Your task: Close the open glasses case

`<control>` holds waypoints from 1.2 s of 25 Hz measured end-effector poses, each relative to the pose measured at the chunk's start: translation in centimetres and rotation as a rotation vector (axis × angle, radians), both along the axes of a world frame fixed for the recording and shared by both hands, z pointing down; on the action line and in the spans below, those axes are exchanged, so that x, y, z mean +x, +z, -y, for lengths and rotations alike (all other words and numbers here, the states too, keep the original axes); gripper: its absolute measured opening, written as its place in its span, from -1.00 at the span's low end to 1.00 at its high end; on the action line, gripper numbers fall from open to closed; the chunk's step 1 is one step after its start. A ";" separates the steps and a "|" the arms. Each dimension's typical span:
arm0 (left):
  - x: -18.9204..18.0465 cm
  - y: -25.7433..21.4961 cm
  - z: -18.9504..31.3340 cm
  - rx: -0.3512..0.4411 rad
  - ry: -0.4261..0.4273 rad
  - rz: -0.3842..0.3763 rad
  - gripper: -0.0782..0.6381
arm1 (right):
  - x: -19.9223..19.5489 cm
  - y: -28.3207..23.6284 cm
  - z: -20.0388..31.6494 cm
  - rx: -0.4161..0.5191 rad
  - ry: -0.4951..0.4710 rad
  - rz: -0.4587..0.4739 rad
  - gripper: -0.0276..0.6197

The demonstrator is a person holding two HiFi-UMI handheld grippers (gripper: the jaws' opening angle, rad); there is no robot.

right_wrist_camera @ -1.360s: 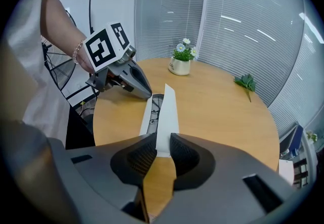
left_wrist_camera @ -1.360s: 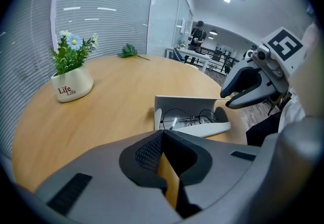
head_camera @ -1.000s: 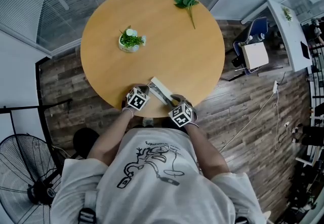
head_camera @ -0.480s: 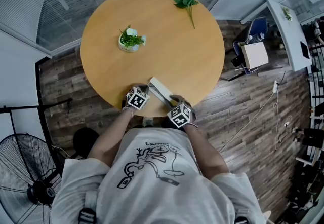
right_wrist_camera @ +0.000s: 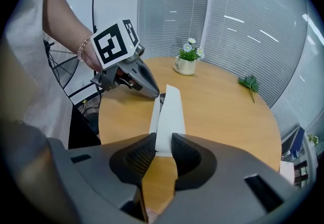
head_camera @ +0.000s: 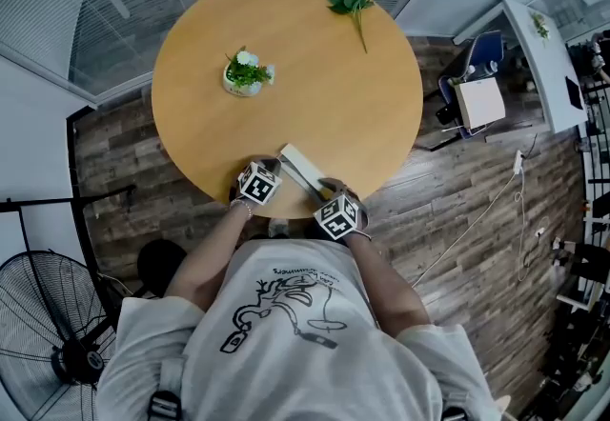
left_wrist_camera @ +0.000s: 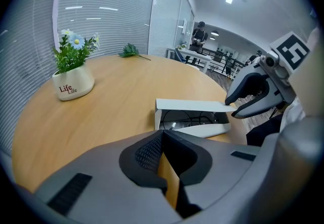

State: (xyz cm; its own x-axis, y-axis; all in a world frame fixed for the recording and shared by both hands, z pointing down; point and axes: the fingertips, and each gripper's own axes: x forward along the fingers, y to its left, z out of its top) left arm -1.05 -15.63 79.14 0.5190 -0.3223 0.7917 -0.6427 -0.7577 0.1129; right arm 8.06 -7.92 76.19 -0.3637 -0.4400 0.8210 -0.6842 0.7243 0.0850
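**Ana:** Low in the middle of the head view, what is by the round table's (head_camera: pixel 286 57) edge?

**Ben:** The white glasses case (head_camera: pixel 300 165), between both claws.

**Ana:** Left gripper view?

**Ben:** The left gripper (left_wrist_camera: pixel 163 142) is clenched on nothing. The case sits mid-right, not shut.

**Ana:** Right gripper view?

**Ben:** The right gripper (right_wrist_camera: pixel 161 156) has just been opening, with the lid (right_wrist_camera: pixel 169 109) loose between its jaws. Next, I think, push the lid down flat.

A round wooden worktop (head_camera: pixel 324 95) carries a small white pot of flowers (head_camera: pixel 246 76) toward its left and a green leafy sprig (head_camera: pixel 351 6) near its far edge. An open white glasses case (head_camera: pixel 301 165) lies at the near edge, well apart from both.
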 end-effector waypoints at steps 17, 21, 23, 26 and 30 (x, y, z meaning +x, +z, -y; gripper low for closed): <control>0.0 -0.1 0.1 -0.003 -0.004 0.004 -0.73 | -0.8 0.3 -0.7 -0.017 -0.013 0.005 -0.58; 0.1 -0.1 0.1 -0.003 -0.004 0.006 -0.73 | -0.7 0.2 -0.7 -0.019 -0.010 0.003 -0.58; 0.0 -0.1 0.1 -0.002 -0.004 0.005 -0.73 | -0.8 0.2 -0.8 -0.018 -0.012 0.002 -0.58; 0.0 -0.2 0.2 -0.003 -0.004 0.002 -0.73 | -1.0 0.3 -0.7 -0.017 -0.015 0.006 -0.58; 0.0 -0.3 0.3 -0.002 -0.004 0.003 -0.73 | -1.0 0.2 -0.8 -0.021 -0.014 0.004 -0.58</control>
State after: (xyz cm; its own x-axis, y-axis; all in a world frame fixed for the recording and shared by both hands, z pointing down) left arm -1.03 -15.91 78.88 0.5150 -0.3228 0.7941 -0.6463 -0.7548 0.1123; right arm 7.07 -7.14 76.39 -0.3729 -0.4176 0.8286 -0.6743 0.7354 0.0672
